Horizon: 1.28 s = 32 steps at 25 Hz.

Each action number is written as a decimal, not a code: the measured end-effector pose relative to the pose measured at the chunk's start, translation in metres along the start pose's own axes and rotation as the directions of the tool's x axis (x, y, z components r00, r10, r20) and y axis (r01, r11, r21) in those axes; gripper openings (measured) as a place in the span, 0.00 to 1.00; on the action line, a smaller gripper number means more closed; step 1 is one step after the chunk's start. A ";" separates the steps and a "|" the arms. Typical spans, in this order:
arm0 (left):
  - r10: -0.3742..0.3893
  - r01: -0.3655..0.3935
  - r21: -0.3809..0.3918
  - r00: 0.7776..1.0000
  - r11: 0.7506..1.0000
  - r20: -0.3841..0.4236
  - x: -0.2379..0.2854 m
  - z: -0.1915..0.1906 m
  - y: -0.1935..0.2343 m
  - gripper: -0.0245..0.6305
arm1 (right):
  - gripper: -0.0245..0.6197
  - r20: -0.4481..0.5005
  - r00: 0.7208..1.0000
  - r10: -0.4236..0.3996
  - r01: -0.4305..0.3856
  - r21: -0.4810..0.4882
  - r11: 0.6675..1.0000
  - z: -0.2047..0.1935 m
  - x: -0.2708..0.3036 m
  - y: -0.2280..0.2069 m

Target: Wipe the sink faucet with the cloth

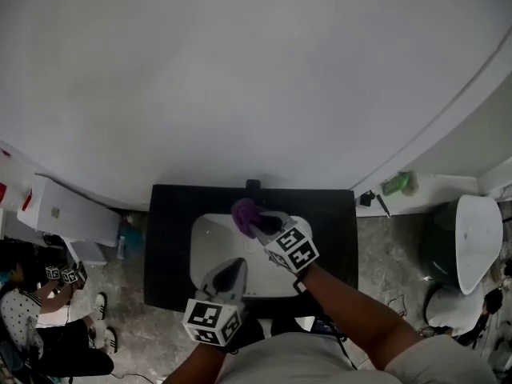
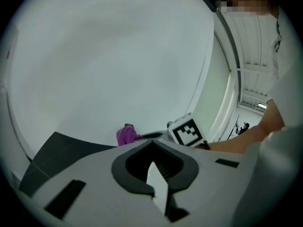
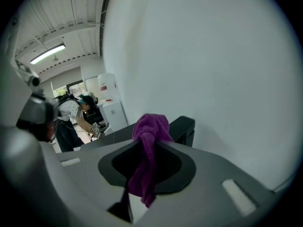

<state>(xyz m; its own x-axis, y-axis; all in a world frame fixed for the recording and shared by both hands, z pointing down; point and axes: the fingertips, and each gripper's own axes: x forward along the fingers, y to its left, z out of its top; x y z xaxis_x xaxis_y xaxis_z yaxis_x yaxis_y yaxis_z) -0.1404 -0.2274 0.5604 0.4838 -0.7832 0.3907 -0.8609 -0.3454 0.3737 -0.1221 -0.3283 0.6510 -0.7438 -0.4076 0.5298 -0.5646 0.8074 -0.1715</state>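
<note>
A purple cloth [image 1: 243, 211] is bunched at the back of the white sink basin [image 1: 210, 238], just in front of the black faucet [image 1: 253, 186]. My right gripper [image 1: 259, 226] is shut on the cloth. In the right gripper view the cloth [image 3: 147, 145] hangs down between the jaws of that gripper [image 3: 149, 144], with the faucet [image 3: 183, 126] close behind it. My left gripper [image 1: 233, 269] hovers over the basin's front, shut and holding nothing. From the left gripper [image 2: 152, 146] the cloth [image 2: 126, 136] shows ahead beside the right gripper's marker cube [image 2: 188, 131].
The basin sits in a black counter [image 1: 170, 238] against a plain white wall. A white cabinet [image 1: 72, 211] and a seated person [image 1: 32, 322] are at the left. A green bottle [image 1: 400, 184] and a white fixture [image 1: 477, 238] stand to the right.
</note>
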 end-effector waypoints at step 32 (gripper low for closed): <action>0.063 -0.063 -0.062 0.998 0.996 -0.001 -0.025 -0.017 0.029 0.05 | 0.16 -0.141 0.990 0.020 -0.014 0.045 0.999 -0.080 0.016 0.027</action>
<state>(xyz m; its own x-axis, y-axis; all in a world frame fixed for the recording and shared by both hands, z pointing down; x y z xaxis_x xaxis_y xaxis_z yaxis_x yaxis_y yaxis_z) -0.1744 -0.2093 0.5757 0.4289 -0.8030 0.4138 -0.8780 -0.2629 0.3999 -0.1202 -0.2788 0.7212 -0.6970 -0.3268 0.6383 -0.5698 0.7929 -0.2161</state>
